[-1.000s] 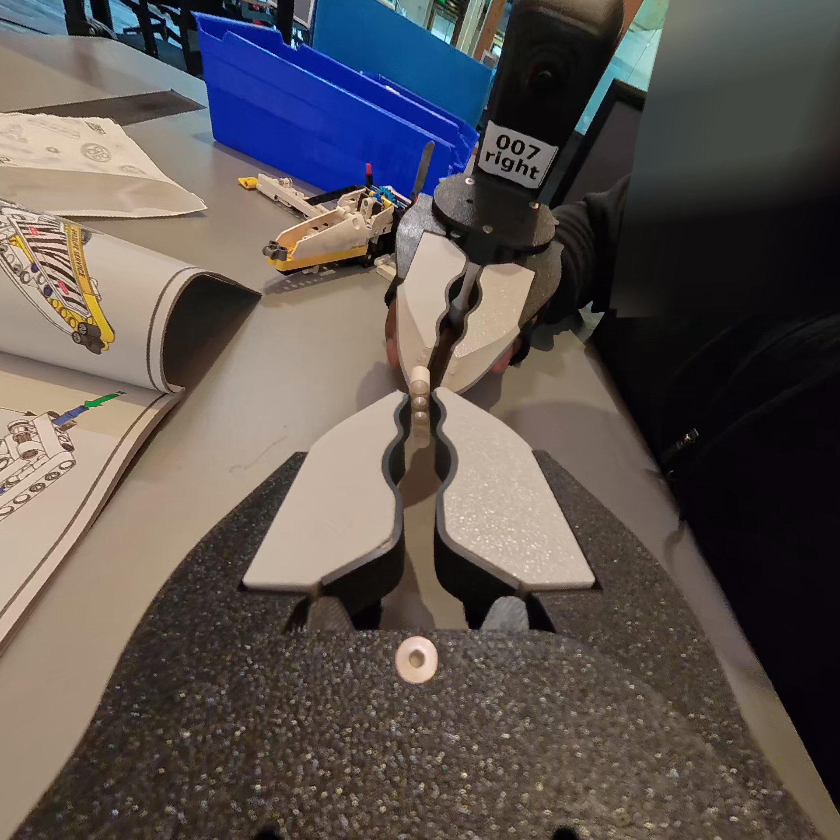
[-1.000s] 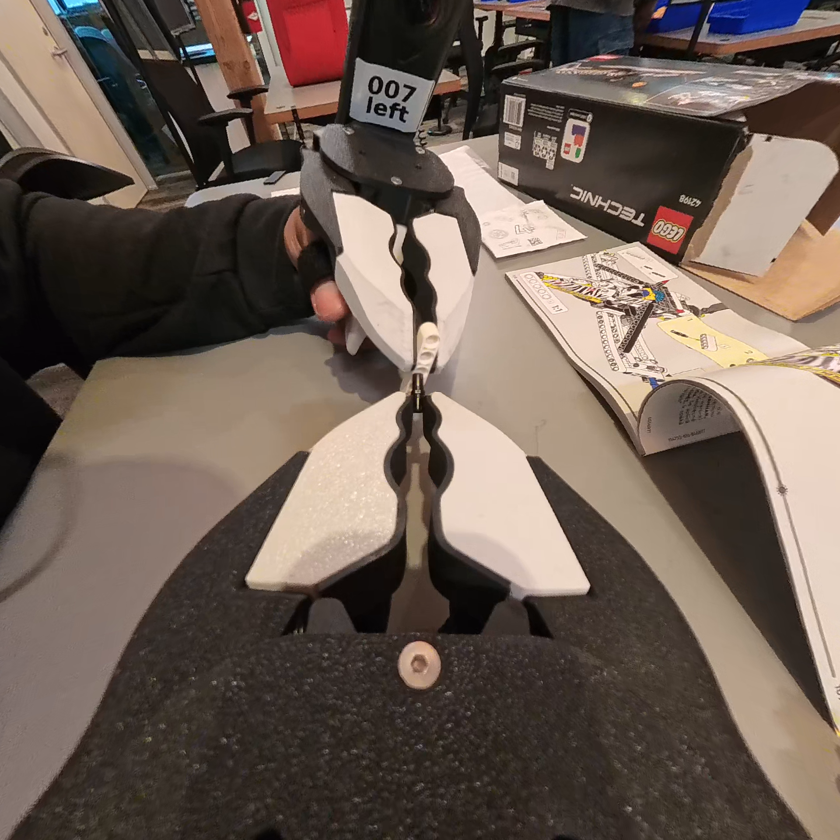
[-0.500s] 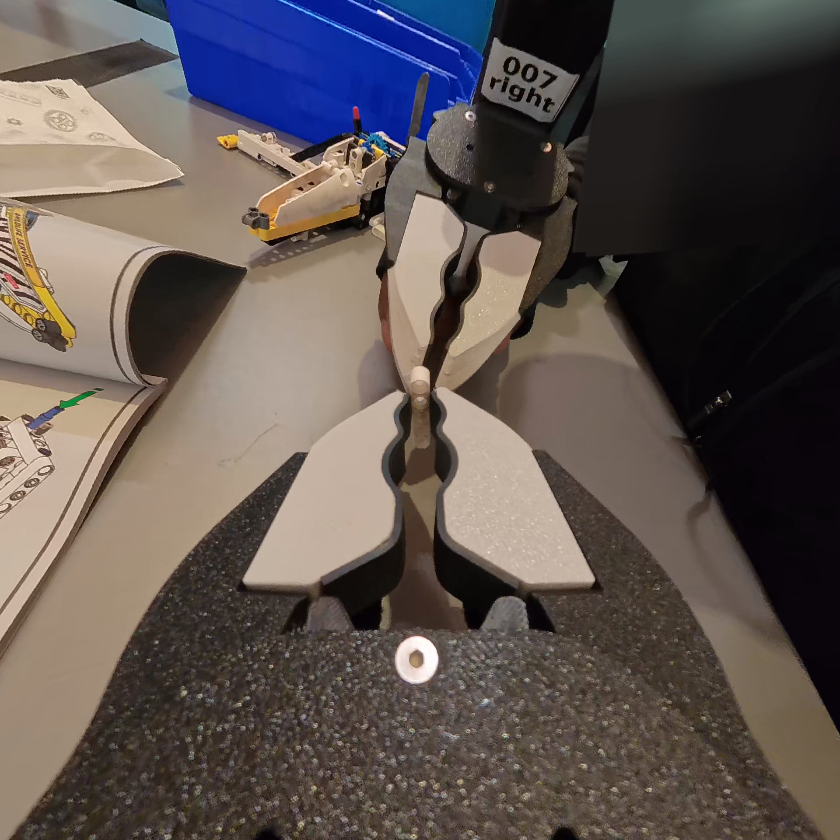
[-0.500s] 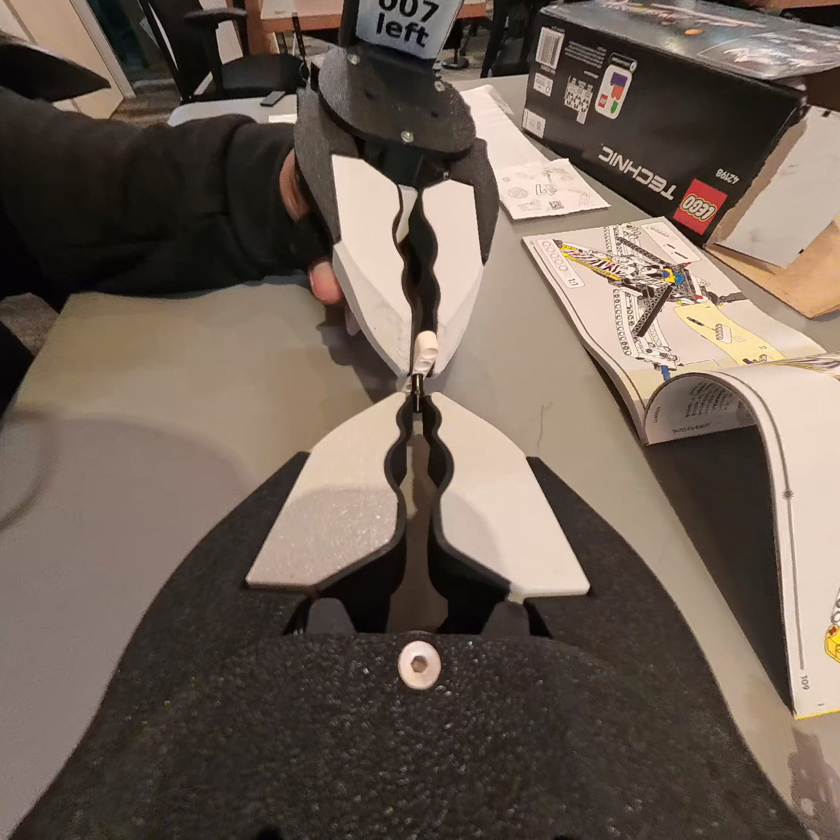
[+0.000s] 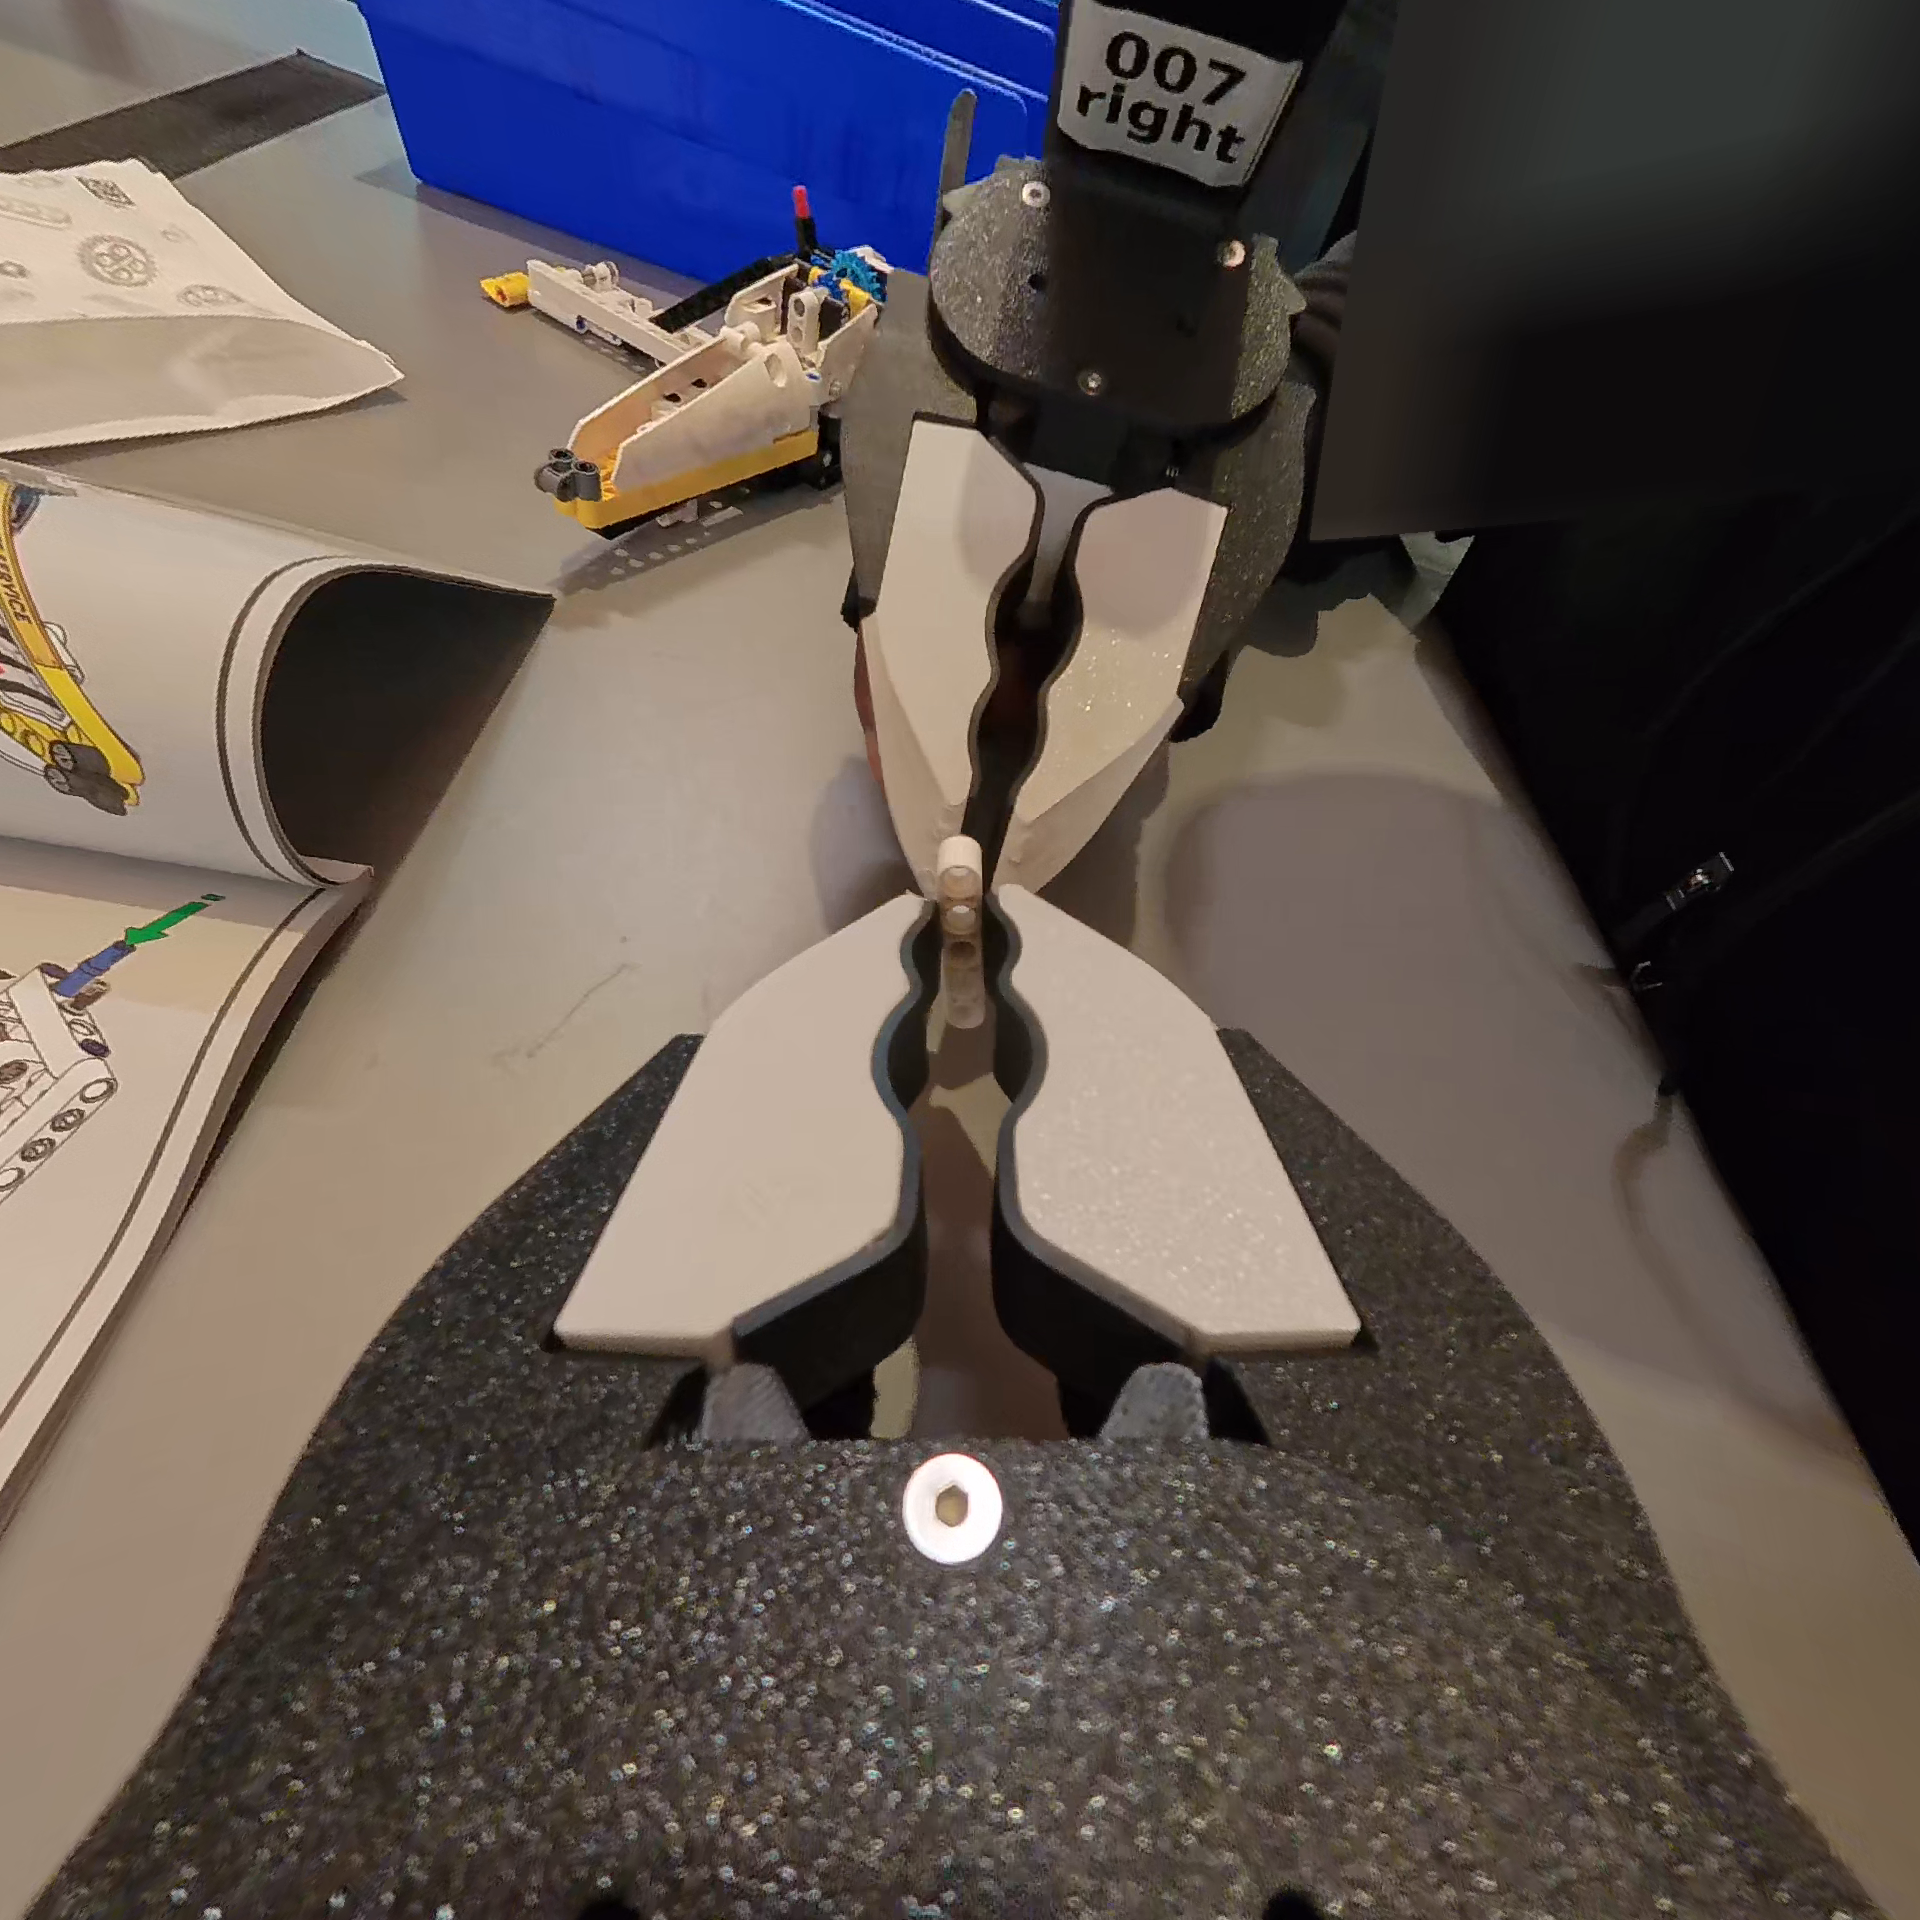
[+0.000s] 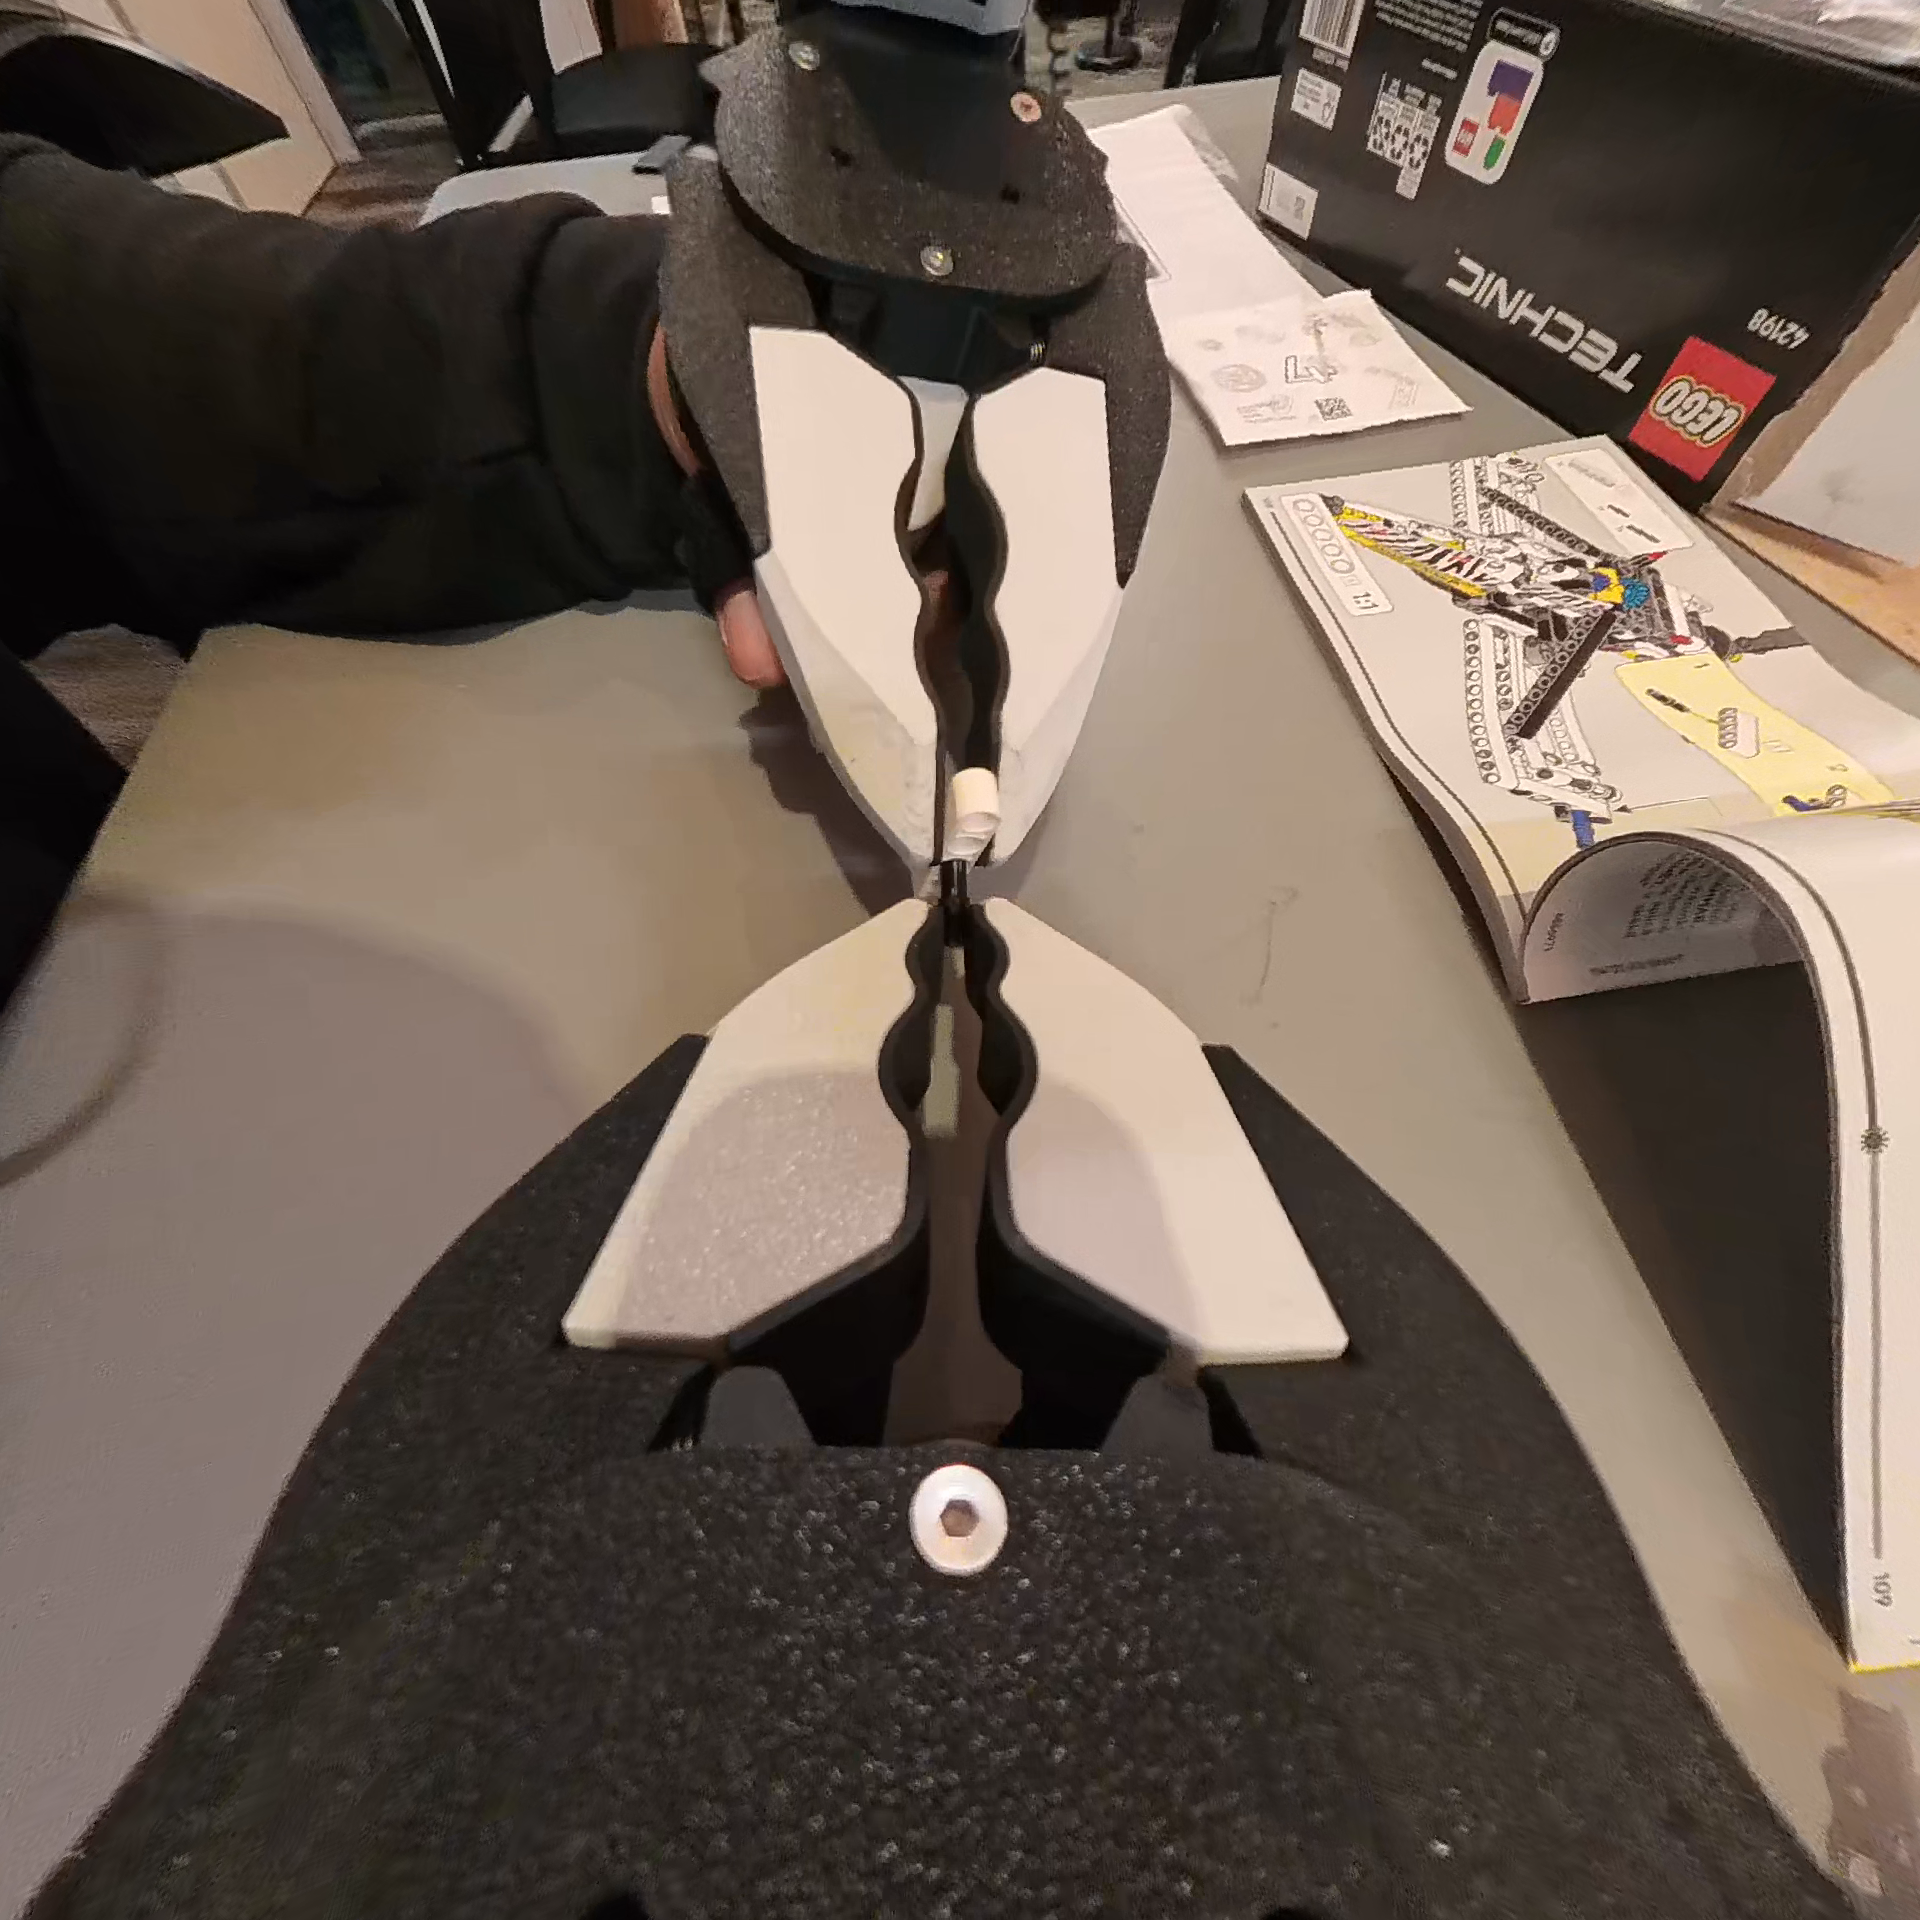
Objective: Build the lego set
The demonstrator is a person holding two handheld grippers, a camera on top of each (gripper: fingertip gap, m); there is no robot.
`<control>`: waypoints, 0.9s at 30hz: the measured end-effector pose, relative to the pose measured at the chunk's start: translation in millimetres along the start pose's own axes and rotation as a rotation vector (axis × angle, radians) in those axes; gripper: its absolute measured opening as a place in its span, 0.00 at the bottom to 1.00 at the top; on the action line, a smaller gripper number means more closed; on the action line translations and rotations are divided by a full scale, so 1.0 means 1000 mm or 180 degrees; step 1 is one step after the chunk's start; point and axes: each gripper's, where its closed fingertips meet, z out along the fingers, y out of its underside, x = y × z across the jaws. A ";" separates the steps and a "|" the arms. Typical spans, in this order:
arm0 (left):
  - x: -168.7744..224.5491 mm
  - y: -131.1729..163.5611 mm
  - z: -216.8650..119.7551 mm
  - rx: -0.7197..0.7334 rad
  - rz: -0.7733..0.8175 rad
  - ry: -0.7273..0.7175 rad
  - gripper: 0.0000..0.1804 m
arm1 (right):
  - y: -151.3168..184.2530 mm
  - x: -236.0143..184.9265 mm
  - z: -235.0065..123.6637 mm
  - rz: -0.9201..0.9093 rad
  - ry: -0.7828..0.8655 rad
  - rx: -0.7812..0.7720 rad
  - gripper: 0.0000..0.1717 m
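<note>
Left gripper (image 5: 958, 914) clenched on a small white beam with holes (image 5: 960, 935), pads pressing its 2 sides, the beam's far end poking out past the fingertips. Right gripper (image 6: 952, 909) clenched on a thin black pin (image 6: 953, 894), gripped at the very fingertips. Pin's far end meeting the end of the white beam, the 2 grippers facing tip to tip, nearly touching, above the grey table (image 5: 665, 831).

Just behind each gripper, a hand in a dark sleeve (image 6: 343, 416), fingers partly hidden by the gripper body.

Left wrist view, left side: an open instruction booklet (image 5: 125, 727) with a curled page, near the grippers. Farther off, a partly built white and yellow brick model (image 5: 717, 416), with a white paper bag (image 5: 156, 312) to its left. Farthest back, blue bins (image 5: 675, 114) along the table edge.

Right wrist view, right side: the same booklet (image 6: 1558, 675), pages open and curling. Beyond it, a white paper bag (image 6: 1299, 364), then a black cardboard box (image 6: 1558, 208) at the far end of the table. Office chairs dimly visible in the background.
</note>
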 end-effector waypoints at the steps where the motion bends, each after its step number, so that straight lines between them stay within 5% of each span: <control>1: 0.000 0.000 0.000 -0.0002 0.0006 -0.0004 0.04 | 0.000 0.000 0.000 0.0015 -0.0008 0.0004 0.02; 13: -0.004 0.006 0.005 -0.0197 -0.0045 -0.0112 0.04 | 0.006 0.002 0.001 -0.0332 0.0254 -0.0133 0.01; 17: 0.001 0.022 0.022 -0.0669 0.0207 -0.0175 0.04 | -0.010 -0.001 -0.001 -0.0492 0.0379 0.0091 0.00; 27: -0.008 0.006 0.011 -0.0190 -0.0207 -0.0216 0.04 | 0.006 0.036 -0.034 0.0157 0.0684 0.0226 0.00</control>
